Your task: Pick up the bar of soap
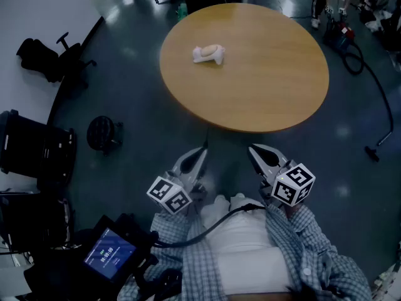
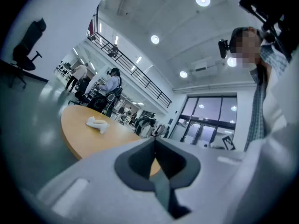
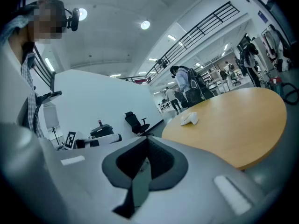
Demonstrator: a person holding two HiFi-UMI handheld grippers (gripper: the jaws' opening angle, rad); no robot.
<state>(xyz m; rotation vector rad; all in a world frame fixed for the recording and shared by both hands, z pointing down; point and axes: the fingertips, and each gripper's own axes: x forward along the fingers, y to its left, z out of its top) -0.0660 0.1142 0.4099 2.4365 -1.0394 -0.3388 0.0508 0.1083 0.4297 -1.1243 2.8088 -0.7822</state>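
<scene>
A pale bar of soap [image 1: 212, 50] lies on a white holder toward the far left of the round wooden table [image 1: 269, 80]. It also shows small in the left gripper view as the soap [image 2: 97, 123] and in the right gripper view as the soap [image 3: 189, 119]. My left gripper [image 1: 200, 152] and right gripper [image 1: 253, 148] are held close to my body, short of the table's near edge and well away from the soap. Each has its jaws together with nothing between them: left gripper [image 2: 154, 140], right gripper [image 3: 147, 139].
Dark floor lies between me and the table. Office chairs [image 1: 51, 58] and a round black stool [image 1: 103, 133] stand at left, and black bins [image 1: 31, 152] nearer. A hose and cables [image 1: 379, 105] trail at right. A lit screen [image 1: 110, 256] hangs at my left hip. People stand far behind the table.
</scene>
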